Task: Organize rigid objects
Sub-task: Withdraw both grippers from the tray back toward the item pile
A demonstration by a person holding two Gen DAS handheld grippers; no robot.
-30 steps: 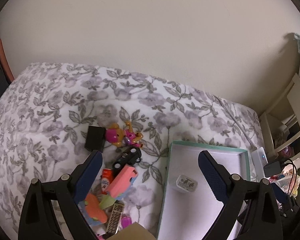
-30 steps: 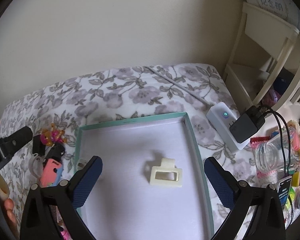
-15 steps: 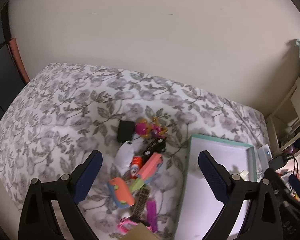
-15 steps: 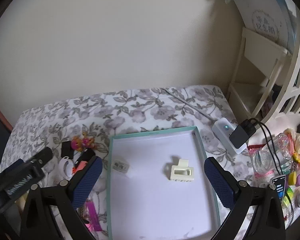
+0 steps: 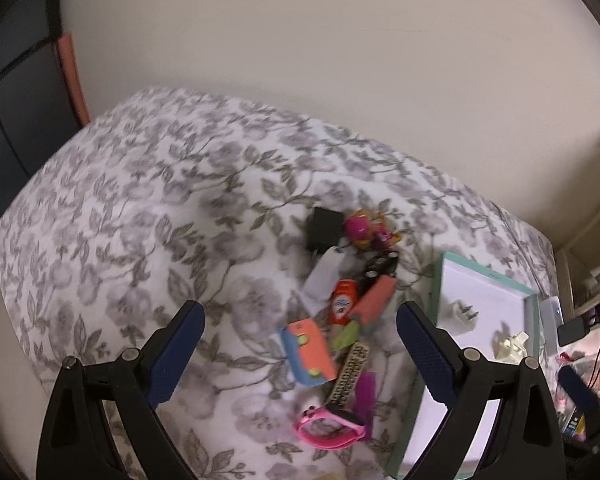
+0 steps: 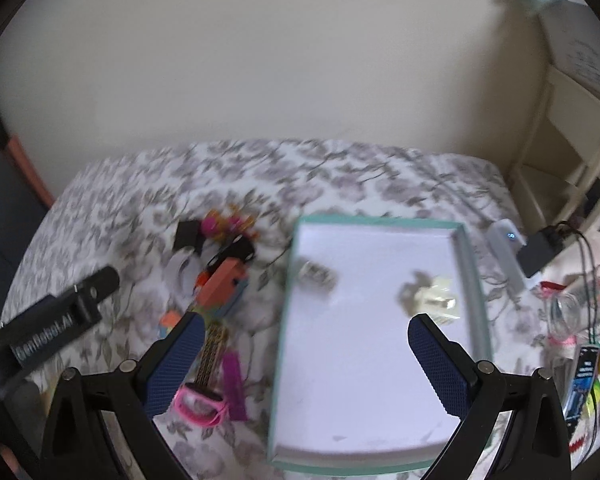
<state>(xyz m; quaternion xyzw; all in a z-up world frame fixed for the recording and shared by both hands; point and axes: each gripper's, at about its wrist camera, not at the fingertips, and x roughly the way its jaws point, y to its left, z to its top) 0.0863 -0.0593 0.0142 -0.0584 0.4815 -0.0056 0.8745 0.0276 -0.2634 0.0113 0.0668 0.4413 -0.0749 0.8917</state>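
Both views are blurred, so we cannot make out most of the small things heaped on the flowered bed (image 5: pixel 148 216): we pick out a black block (image 5: pixel 321 233), a pink and orange toy (image 5: pixel 366 232), a pink watch (image 5: pixel 330 429), a purple strip (image 6: pixel 234 384) and a studded strap (image 5: pixel 350 372), the rest running together. The teal-edged tray (image 6: pixel 474 276) lies just beside the heap; in the left view its right part is cut off by the gripper finger. Inside it we see a white plug (image 6: pixel 317 274) and a cream hair clip (image 6: pixel 434 300), well apart. Our left gripper (image 5: pixel 300 354) hangs over the heap with jaws spread, nothing between them; our right gripper (image 6: pixel 302 364) hangs over the tray's left edge, jaws spread too and empty. Compared with a second ago, both cameras have pulled back and higher: more of the bed shows, and the plug and clip look smaller
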